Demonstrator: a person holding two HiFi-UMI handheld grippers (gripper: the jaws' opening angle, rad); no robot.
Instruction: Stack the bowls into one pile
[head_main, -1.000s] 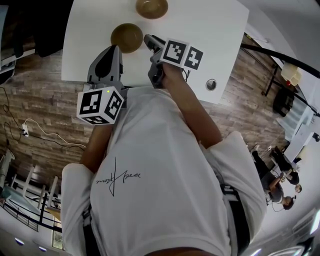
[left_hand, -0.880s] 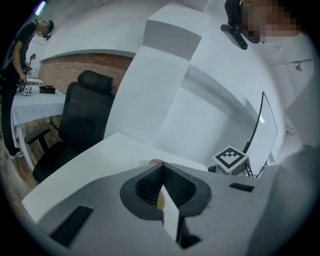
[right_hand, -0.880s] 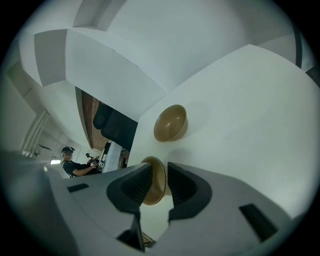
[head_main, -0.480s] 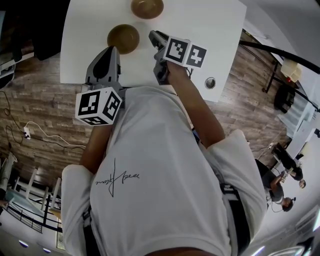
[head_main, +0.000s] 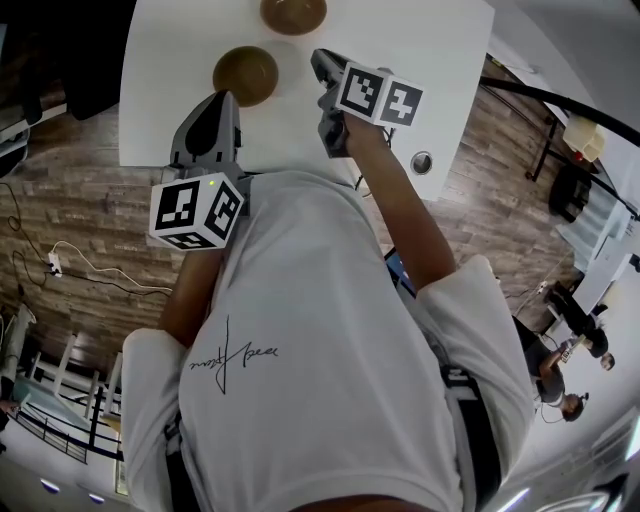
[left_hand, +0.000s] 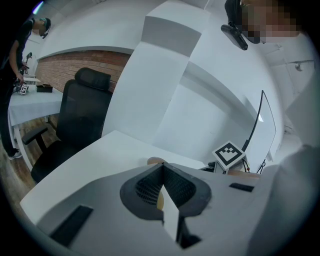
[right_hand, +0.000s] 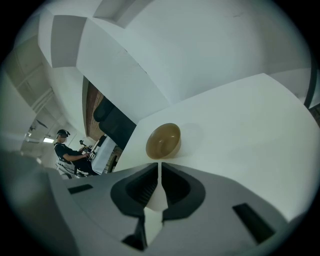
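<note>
Two brown bowls stand apart on the white table (head_main: 420, 60): a near one (head_main: 245, 75) and a far one (head_main: 293, 14) at the top edge of the head view. My left gripper (head_main: 222, 100) hovers just short of the near bowl, jaws shut and empty; that bowl's rim (left_hand: 156, 161) peeps over its tips. My right gripper (head_main: 322, 62) is right of the near bowl, clear of both. Its jaws have just been closing and are down to a thin slit with nothing between them. A bowl (right_hand: 163, 141) sits upright ahead of it.
A round cable grommet (head_main: 421, 163) sits near the table's front right corner. A black office chair (left_hand: 82, 117) stands at the table's left end. Wooden floor with a white cable (head_main: 80, 265) lies to the left; other desks and people are far off.
My right gripper has slid to the right, away from the near bowl, and rolled a little. The left gripper and both bowls have stayed put.
</note>
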